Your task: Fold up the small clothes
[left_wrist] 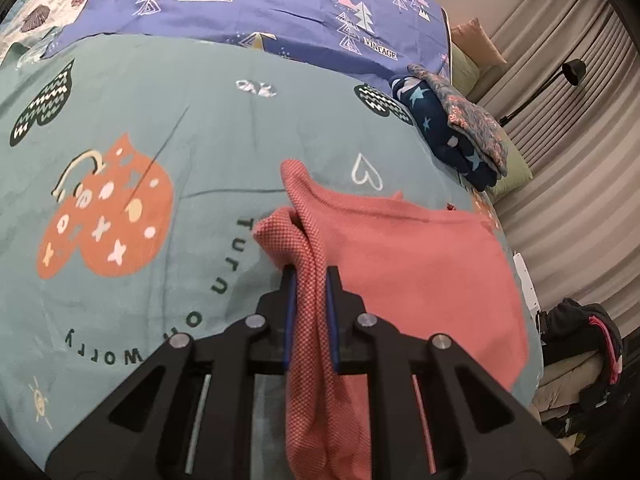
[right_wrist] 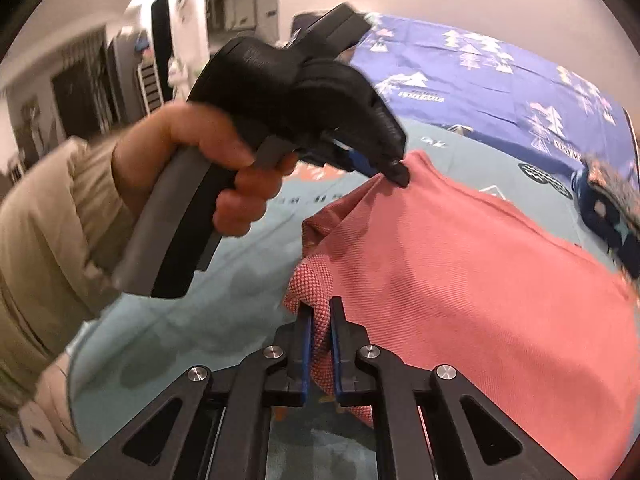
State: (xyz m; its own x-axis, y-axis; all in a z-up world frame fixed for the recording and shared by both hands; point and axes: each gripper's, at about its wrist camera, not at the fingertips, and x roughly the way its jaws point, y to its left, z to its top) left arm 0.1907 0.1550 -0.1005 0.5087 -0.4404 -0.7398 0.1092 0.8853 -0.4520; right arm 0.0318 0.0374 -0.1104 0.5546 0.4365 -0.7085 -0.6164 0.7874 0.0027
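My left gripper (left_wrist: 311, 280) has its blue-padded fingers (left_wrist: 291, 300) pinching a bunched, rope-like fold of the coral-pink garment (left_wrist: 420, 264), and my right gripper (right_wrist: 320, 320) has its fingers (right_wrist: 306, 344) pinching another gathered edge of the same garment (right_wrist: 480, 280). From the right wrist view my left hand (right_wrist: 208, 160) wraps the grey handle of the left gripper, whose tip meets the upper corner of the pink cloth, so the garment hangs stretched between my two grips. It is a textured knit, and the rest of it spreads over the bed, resting on the teal duvet (left_wrist: 180, 140). I will take the pink garment as my landmark. Under it and to its left the teal duvet carries an orange cat-like figure (left_wrist: 108, 216), dark printed lettering just left of the garment, a white outlined heart (left_wrist: 366, 172) just beyond it, and dark hearts with zigzag lines farther off. Beyond the garment to the right, near the bed's edge, lies a small stack of folded clothes (left_wrist: 456, 128): a navy piece with stars below and a floral piece on top. Farther beyond the garment a blue-violet sheet (left_wrist: 260, 4) with tree prints and the word VINTAGE covers the bed. To the right of the garment, past the bed's edge, grey curtains (left_wrist: 560, 120) hang, with a black lamp (left_wrist: 572, 72) in front of them and a dark heap of clothes (left_wrist: 584, 344) lower down.
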